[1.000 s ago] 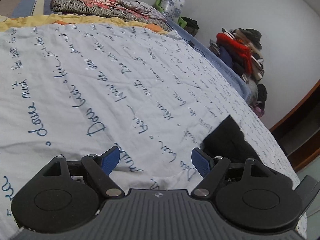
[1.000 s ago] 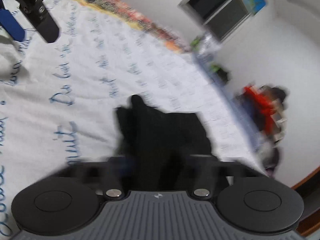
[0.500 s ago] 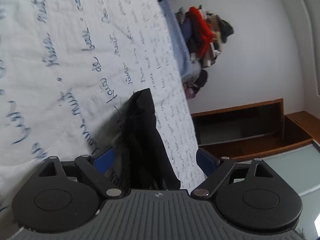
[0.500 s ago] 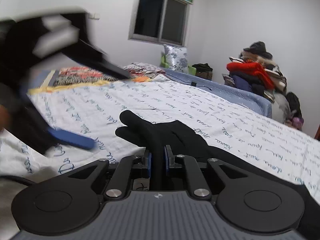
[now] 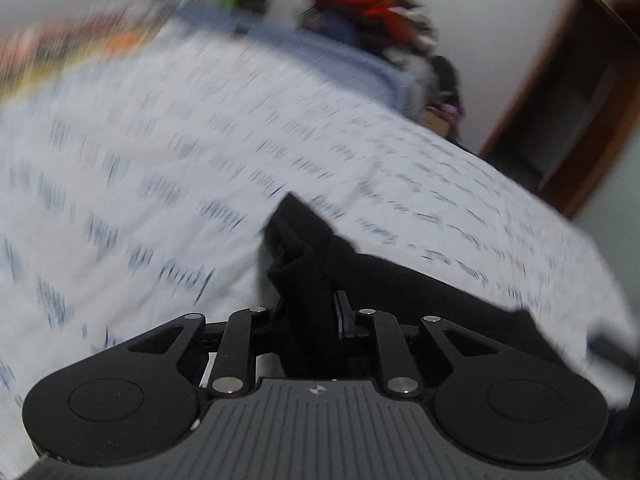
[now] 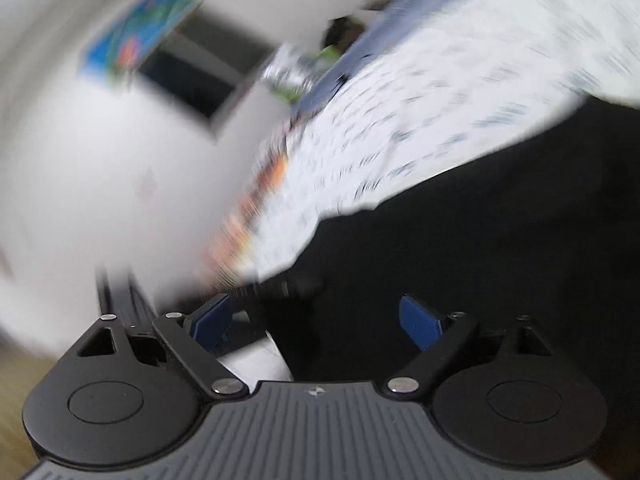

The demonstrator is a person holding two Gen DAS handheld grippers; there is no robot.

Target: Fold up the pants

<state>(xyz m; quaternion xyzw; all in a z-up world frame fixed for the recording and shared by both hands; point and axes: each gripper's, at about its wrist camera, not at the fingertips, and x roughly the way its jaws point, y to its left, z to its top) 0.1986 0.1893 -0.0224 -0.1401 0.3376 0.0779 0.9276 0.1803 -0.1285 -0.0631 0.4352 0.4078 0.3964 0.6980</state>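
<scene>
- Presently, my left gripper point(image 5: 310, 314) has just been closing and now pinches a bunched fold of the black fabric pants point(image 5: 304, 264); the cloth stands up between the jaws and fills the narrow gap.
- From that grip the pants trail off to the right across the white bedsheet printed with blue handwriting point(image 5: 160, 160), lying on it as a dark flat spread.
- My right gripper point(image 6: 316, 322) has just been opening; its jaws stand wide, with blue pads point(image 6: 420, 324) showing on both sides.
- Black pants cloth lies in the gap between the right pads, but neither pad presses on it that I can see.
- In the right wrist view the pants point(image 6: 480, 220) cover the lower right of the frame, against the same printed sheet point(image 6: 420, 100), which runs tilted across the picture.
- Both views are heavily blurred; fine detail of the cloth is not legible.
- Containers: none that I can make out. At the far edge of the bed a heap of mixed clothes with a red piece on top point(image 5: 372, 4) sits against the white wall; what it rests on I cannot tell.
- A dark window with a colourful picture above it point(image 6: 148, 28) shows in the right wrist view.
- A brown wooden frame point(image 5: 580, 100) stands at the right in the left wrist view.
</scene>
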